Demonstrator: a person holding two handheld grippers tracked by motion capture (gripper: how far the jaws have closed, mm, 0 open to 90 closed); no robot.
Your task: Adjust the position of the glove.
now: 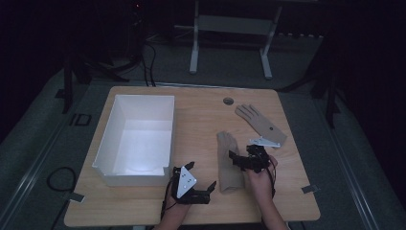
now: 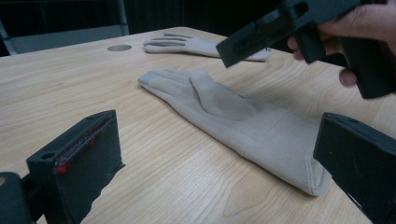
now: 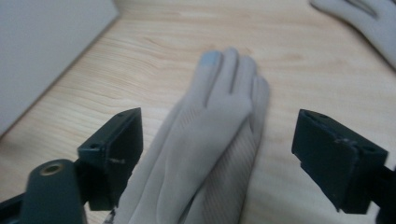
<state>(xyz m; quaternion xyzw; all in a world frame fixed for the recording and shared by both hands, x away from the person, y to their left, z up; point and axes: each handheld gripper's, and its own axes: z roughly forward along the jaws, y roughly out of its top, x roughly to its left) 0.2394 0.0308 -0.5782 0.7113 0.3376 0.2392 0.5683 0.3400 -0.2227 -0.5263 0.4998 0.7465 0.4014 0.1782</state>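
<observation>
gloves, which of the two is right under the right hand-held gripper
The near glove, lying in the middle of the table beside the white box. The right hand-held gripper hangs open over it. The far glove lies apart, toward the back right corner.

A light wooden worktop with rounded corners (image 1: 143, 206) stands on a grey carpeted floor (image 1: 33, 158), a small round hole (image 1: 228, 100) near its far edge. Beyond it rise the pale metal legs of another table (image 1: 194, 48). Black cables (image 1: 57, 177) trail across the floor. The room is dim, its far side almost black.
</observation>
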